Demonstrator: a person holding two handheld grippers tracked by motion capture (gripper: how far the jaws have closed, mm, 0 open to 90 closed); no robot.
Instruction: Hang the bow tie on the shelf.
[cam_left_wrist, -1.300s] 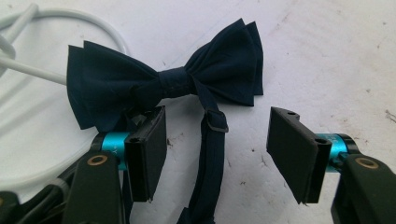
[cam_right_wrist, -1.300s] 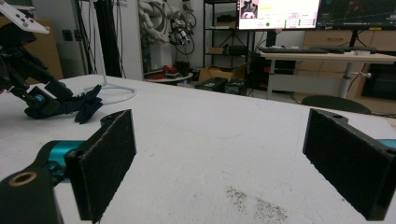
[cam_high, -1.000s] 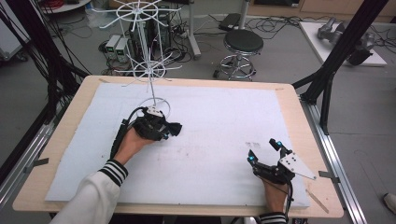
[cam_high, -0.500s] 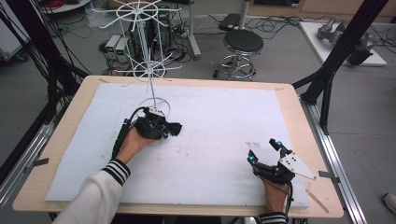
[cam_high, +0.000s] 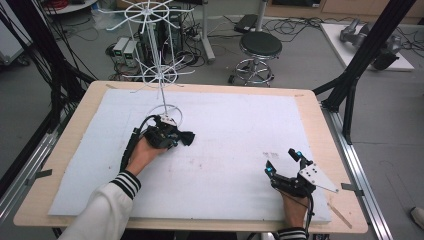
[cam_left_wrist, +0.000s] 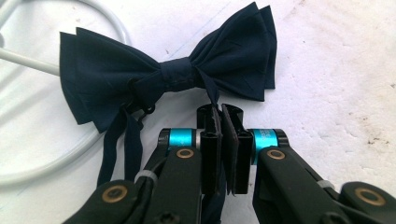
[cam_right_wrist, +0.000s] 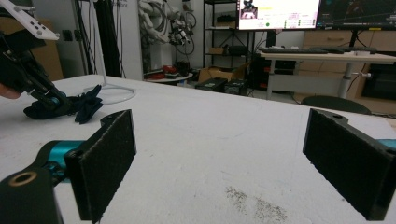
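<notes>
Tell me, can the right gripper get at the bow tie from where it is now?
Probably yes: the right gripper stands open, with bare white mat between it and the bow tie. But the left gripper is already shut on its strap.

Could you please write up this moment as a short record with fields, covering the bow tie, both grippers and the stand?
item in hand: dark navy bow tie, lying flat on the white table cover
left gripper: fingers have just been closing and now stand together, pinching a thin strap of the bow tie below its knot
right gripper: fingers wide apart, nothing between them, resting near the table's front right
stand: white wire rack, its ring base beside the bow tie
</notes>
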